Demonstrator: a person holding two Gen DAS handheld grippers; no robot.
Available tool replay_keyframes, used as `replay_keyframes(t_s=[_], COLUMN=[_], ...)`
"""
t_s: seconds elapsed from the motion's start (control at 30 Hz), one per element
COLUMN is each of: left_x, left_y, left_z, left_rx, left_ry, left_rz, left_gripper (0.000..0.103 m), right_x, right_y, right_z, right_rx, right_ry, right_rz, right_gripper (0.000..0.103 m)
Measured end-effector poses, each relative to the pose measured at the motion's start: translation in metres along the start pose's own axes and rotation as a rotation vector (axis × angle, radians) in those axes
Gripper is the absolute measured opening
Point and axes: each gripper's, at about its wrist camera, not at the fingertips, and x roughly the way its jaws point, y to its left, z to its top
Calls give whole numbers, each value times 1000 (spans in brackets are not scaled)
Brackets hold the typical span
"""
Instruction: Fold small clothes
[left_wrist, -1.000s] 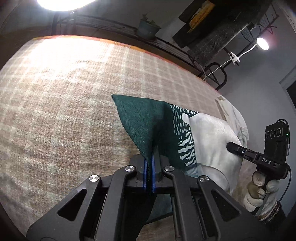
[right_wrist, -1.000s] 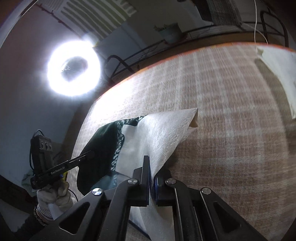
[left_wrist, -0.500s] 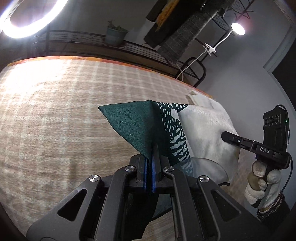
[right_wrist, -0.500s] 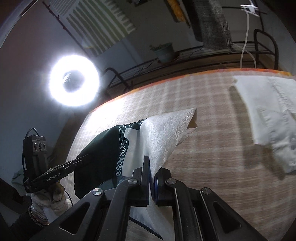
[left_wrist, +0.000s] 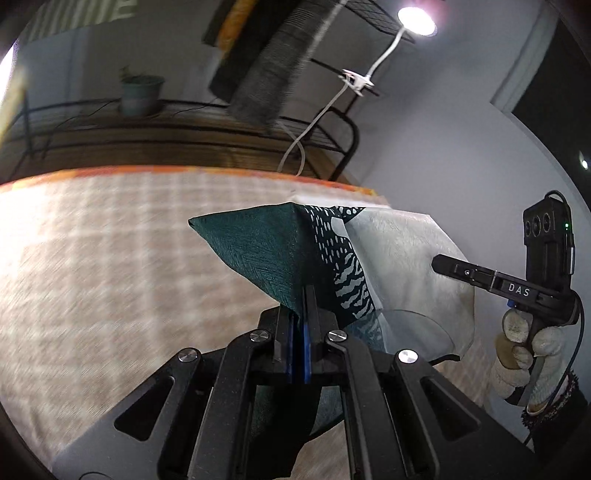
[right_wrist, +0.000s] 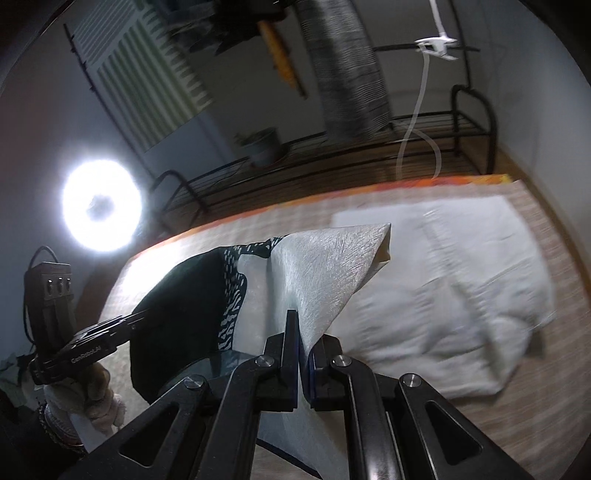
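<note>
A small garment, dark green at one end (left_wrist: 266, 247) and white at the other (right_wrist: 325, 266) with a black-and-white patterned band between, hangs stretched in the air over the bed. My left gripper (left_wrist: 302, 295) is shut on its green corner. My right gripper (right_wrist: 302, 332) is shut on its white corner. The right gripper also shows at the right of the left wrist view (left_wrist: 480, 277), and the left gripper at the left of the right wrist view (right_wrist: 110, 328). The garment's lower part is hidden behind the gripper bodies.
A plaid beige bedspread (left_wrist: 110, 258) with an orange far edge lies below. A white garment (right_wrist: 461, 277) lies spread on the bed at the right. A black rail shelf with a potted plant (left_wrist: 140, 94) stands behind, with a ring light (right_wrist: 101, 206) and a clip lamp (left_wrist: 415, 16).
Both grippers have lifted the garment higher and tilted upward, so more wall and shelf show. In the right wrist view the white garment on the bed has come into fuller view.
</note>
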Motion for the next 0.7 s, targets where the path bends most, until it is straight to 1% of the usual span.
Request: replay_keyframes(t_s=[0.3, 0.37, 0.5, 0.7], left_x=[80, 96, 127, 152], left_y=[-53, -61, -72, -80], left_z=[42, 44, 44, 40], left_rx=[71, 95, 119, 145], left_ry=[-13, -14, 3, 28], left_rz=[-18, 2, 18, 45], left_gripper=[1, 1, 1, 1], right_x=[-18, -17, -11, 14], right_y=[-79, -93, -126, -149], right_z=[49, 58, 67, 71], right_rx=[-21, -31, 4, 13], right_ry=[-52, -61, -65, -41], right_rz=[-140, -165, -181, -218], right_gripper=[1, 1, 1, 1])
